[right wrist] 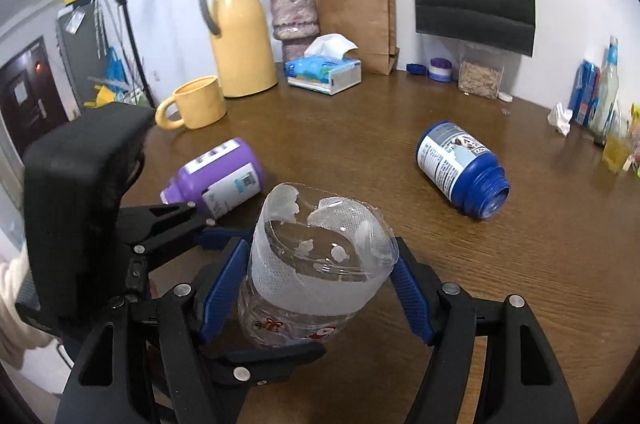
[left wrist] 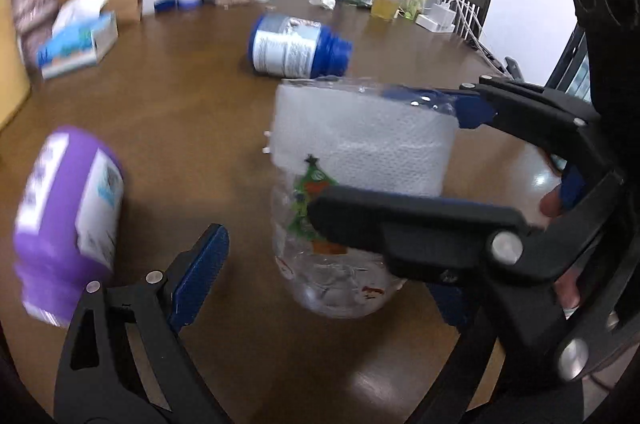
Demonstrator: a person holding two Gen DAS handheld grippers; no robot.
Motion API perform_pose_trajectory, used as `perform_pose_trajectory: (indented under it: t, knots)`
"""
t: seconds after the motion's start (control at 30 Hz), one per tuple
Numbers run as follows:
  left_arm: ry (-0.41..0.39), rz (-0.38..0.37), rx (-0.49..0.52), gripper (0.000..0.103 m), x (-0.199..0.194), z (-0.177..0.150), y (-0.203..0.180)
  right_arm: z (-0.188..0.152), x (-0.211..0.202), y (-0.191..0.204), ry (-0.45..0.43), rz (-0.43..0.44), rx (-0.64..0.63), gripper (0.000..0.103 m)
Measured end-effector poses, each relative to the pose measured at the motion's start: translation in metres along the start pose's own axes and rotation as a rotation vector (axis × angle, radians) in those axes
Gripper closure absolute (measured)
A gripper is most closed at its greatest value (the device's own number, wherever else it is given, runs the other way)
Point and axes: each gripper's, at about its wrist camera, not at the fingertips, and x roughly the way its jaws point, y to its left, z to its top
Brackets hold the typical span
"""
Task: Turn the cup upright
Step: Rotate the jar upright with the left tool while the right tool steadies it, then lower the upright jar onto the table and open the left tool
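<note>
A clear plastic cup [left wrist: 352, 184] with Christmas prints and a band of white paper stands upright, mouth up, on the brown table [left wrist: 192, 112]. My right gripper [right wrist: 320, 288] is shut on the cup [right wrist: 316, 264], its blue pads on both sides; in the left wrist view its black fingers [left wrist: 400, 216] reach in from the right around the cup. My left gripper [left wrist: 324, 272] is open; only its left finger [left wrist: 200, 272] shows, left of the cup, apart from it.
A purple bottle [right wrist: 216, 176] lies on its side left of the cup. A blue bottle [right wrist: 460, 168] lies uncapped to the right. A yellow mug [right wrist: 196, 104], yellow jug [right wrist: 240, 40], tissue box [right wrist: 324, 72] and paper bag [right wrist: 356, 16] stand at the back.
</note>
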Motion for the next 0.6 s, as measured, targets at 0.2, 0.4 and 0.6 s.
perform_pose_trajectory:
  t: [0.2,0.4,0.6]
  knots:
    - [-0.132,0.007,-0.040,0.015,-0.023,-0.018,-0.002,-0.005,-0.005,0.015,0.010,0.040,-0.005,0.026]
    - [-0.106,0.008,-0.088,0.017,-0.030,-0.028,0.001,-0.012,-0.014,0.021,0.024,0.084,0.013,0.024]
    - [-0.122,0.018,-0.062,0.016,-0.045,-0.040,-0.006,-0.020,-0.024,0.025,0.010,0.088,0.048,0.024]
